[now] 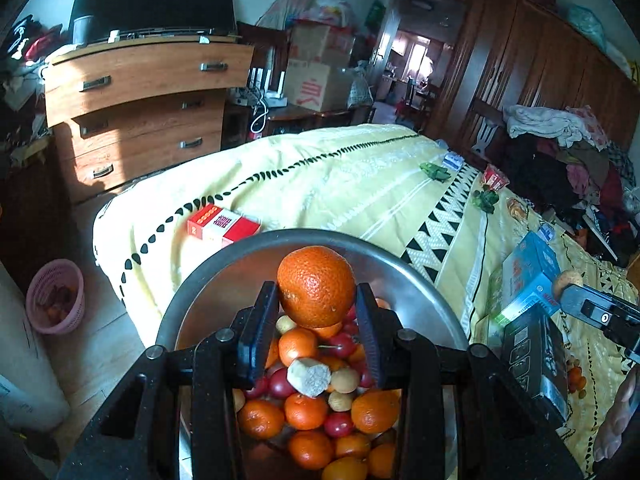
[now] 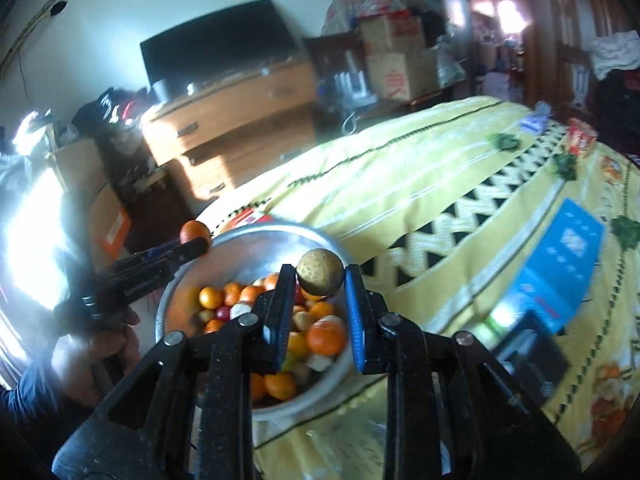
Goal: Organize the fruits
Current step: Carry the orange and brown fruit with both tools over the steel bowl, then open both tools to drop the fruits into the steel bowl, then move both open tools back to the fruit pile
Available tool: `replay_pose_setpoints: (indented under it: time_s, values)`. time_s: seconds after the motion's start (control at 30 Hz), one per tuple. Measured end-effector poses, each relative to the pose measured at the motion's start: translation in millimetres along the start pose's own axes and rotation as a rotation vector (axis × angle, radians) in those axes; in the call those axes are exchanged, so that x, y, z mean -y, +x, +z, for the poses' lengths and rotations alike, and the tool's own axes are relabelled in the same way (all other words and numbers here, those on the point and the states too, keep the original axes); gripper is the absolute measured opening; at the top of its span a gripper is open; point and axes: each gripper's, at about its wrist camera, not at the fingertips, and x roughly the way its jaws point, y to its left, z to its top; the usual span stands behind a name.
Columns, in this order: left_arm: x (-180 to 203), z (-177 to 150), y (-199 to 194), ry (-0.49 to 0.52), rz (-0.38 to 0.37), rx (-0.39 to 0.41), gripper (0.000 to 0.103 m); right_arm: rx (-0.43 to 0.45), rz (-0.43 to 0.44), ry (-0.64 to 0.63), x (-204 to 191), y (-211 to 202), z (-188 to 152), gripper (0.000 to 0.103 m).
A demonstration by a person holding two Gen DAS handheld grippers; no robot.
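Observation:
A steel bowl on the yellow bedspread holds several oranges, small red fruits and small tan fruits. My left gripper is shut on a large orange, held above the bowl. From the right wrist view that gripper shows at the left with the orange at its tips. My right gripper is shut on a small round tan fruit above the bowl's far rim. In the left wrist view the right gripper enters from the right edge, the tan fruit at its tip.
On the bedspread lie a red and white box, a blue box, a black box and small green items. A pink basket stands on the floor beside a wooden dresser.

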Motion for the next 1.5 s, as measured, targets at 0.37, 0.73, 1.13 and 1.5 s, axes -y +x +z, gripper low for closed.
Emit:
replay_pose_setpoints:
  time_s: [0.37, 0.73, 1.13, 1.5]
  values:
    - [-16, -14, 16, -0.014, -0.034, -0.07, 0.04, -0.13, 0.027, 0.0, -22, 52, -7, 0.025]
    - [-25, -22, 22, -0.034, -0.031, -0.102, 0.045, -0.186, 0.033, 0.017, -25, 76, -15, 0.025]
    - [-36, -16, 3, -0.095, -0.001, -0.037, 0.068, -0.139, 0.011, 0.064, -16, 63, -18, 0.062]
    - [-7, -37, -95, -0.057, -0.077, 0.224, 0.075, 0.058, -0.182, 0.164, 14, -67, -102, 0.084]
